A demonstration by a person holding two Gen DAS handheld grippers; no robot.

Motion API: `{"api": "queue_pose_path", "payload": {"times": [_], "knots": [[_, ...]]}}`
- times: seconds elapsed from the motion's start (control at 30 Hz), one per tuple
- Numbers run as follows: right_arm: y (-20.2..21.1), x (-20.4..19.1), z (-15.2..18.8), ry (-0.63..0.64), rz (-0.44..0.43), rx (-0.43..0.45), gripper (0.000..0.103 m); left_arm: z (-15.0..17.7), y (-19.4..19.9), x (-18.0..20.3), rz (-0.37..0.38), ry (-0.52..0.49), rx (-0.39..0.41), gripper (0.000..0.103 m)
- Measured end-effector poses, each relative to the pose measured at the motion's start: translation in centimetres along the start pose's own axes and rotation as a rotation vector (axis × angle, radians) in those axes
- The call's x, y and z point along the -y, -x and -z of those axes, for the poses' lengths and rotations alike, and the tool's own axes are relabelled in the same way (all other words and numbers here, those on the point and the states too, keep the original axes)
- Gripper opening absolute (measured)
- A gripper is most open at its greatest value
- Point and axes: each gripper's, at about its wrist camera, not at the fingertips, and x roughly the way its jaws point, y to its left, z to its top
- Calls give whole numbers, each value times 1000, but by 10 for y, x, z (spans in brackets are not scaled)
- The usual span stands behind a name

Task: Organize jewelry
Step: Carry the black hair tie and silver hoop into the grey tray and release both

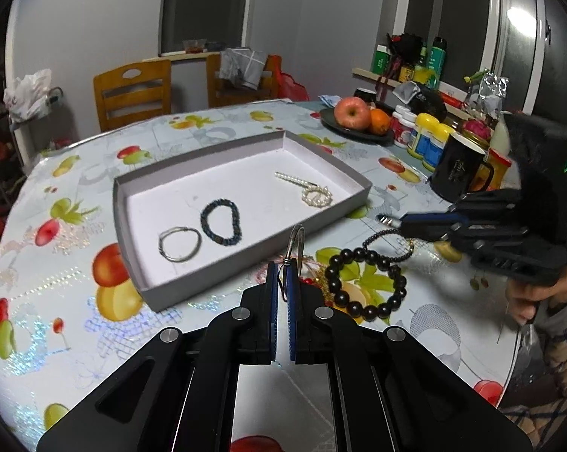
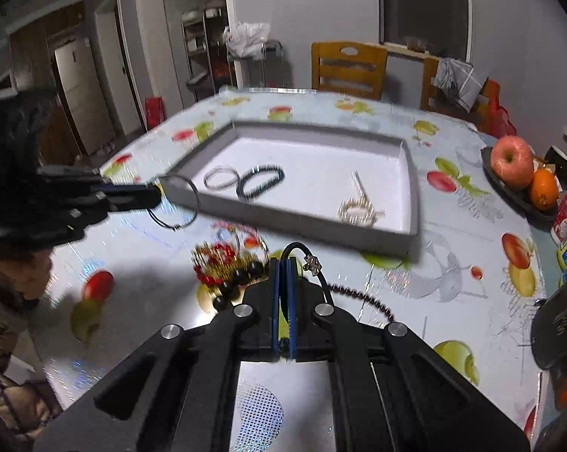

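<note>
Just near of the grey tray (image 1: 242,260), left gripper (image 1: 282,275) pinches a thin wire bangle (image 1: 296,243), right gripper (image 2: 283,267) clamps a small-bead strand (image 2: 362,299), both seemingly bound for the tray.

Fruit-print table (image 1: 76,203): grey tray (image 1: 242,267), black-bead bracelet (image 1: 366,282), fruit plate (image 1: 355,133).

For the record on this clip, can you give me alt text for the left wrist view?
The left gripper, jaws shut on a thin silver bangle, is beside a shallow grey tray holding a silver bangle, a dark bracelet and pearl pieces. A black bead bracelet lies on the fruit-print tablecloth.
</note>
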Motion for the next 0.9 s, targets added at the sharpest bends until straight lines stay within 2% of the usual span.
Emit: {"api": "queue_pose_path", "payload": {"times": [0.27, 0.4, 0.63, 0.9], "knots": [[41, 6, -27, -21, -42, 100, 3, -13, 14, -1, -22, -30, 6, 5], [47, 15, -42, -14, -25, 115, 3, -25, 23, 1, -41, -63, 11, 5], [29, 30, -68, -18, -27, 108, 3, -53, 19, -7, -46, -69, 12, 5], [-24, 32, -87, -35, -80, 66, 3, -70, -24, -38, -50, 9, -30, 5]]}}
